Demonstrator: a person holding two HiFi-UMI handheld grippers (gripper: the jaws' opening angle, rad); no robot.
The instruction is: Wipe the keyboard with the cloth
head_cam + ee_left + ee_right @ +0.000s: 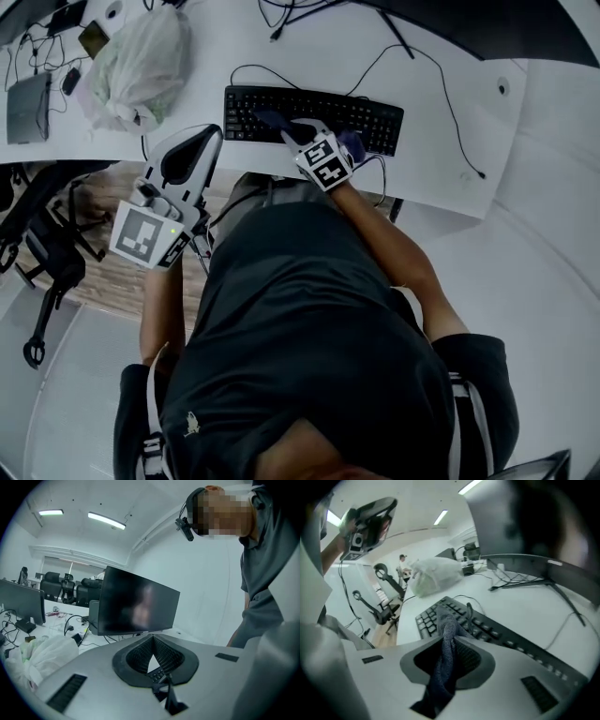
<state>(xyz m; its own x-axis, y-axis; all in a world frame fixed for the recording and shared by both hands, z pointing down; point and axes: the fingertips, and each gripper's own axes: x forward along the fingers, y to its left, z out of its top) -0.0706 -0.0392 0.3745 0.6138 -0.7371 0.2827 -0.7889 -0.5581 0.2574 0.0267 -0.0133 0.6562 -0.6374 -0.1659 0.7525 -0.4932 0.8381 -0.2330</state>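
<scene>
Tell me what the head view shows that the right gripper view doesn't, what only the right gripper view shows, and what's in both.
Only the head view: the person's dark shirt, the marker cube on the right gripper, and a grey box at the desk's left edge.
Only the right gripper view: ceiling lights, a distant standing person, and the jaws closed on the cloth.
Both: the black keyboard, the cloth resting on its keys, the white plastic bag, and the left gripper held away from the keyboard.

Middle keys of keyboard hidden under cloth and right gripper, monitor cut off by head view's top edge
</scene>
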